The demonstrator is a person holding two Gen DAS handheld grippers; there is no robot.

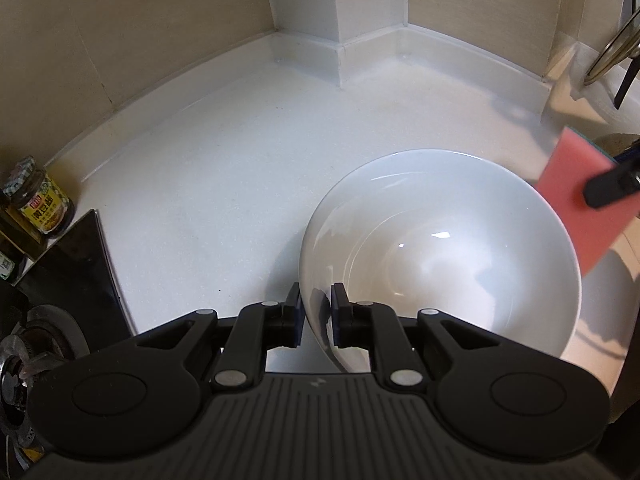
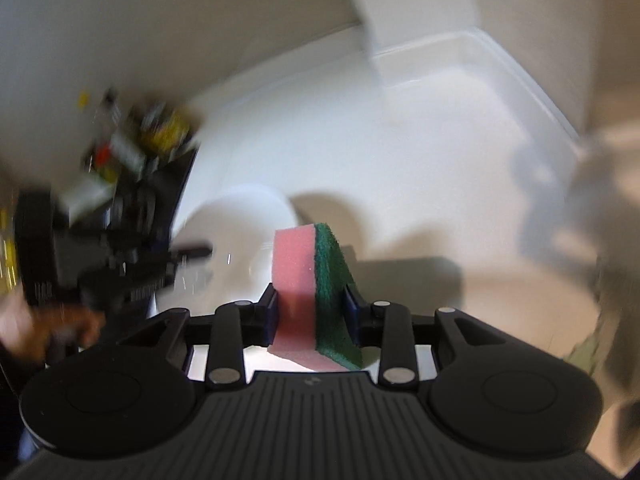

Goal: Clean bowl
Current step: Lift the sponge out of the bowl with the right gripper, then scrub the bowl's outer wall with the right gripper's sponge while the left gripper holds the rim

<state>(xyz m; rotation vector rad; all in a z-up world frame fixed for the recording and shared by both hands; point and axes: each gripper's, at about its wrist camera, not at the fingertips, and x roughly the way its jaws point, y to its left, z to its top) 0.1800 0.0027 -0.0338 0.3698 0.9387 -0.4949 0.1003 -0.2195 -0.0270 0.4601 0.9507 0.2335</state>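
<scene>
A white bowl [image 1: 440,248] stands tilted on the white counter [image 1: 224,168]. My left gripper [image 1: 316,300] is shut on its near rim, one pad inside the bowl and one outside. A pink sponge [image 1: 572,208] with a green scouring side hangs over the bowl's right rim, and one black finger of the right gripper [image 1: 608,188] shows on it. In the right wrist view my right gripper [image 2: 310,296] is shut on the sponge [image 2: 296,264], held upright, with the bowl [image 2: 240,224] just beyond it. The bowl's inside looks glossy and bare.
A jar with a yellow label [image 1: 38,200] stands at the left beside a black glass hob with a gas burner [image 1: 40,340]. A white wall pillar [image 1: 340,20] meets the counter at the back. Metal utensils [image 1: 612,48] hang at the upper right.
</scene>
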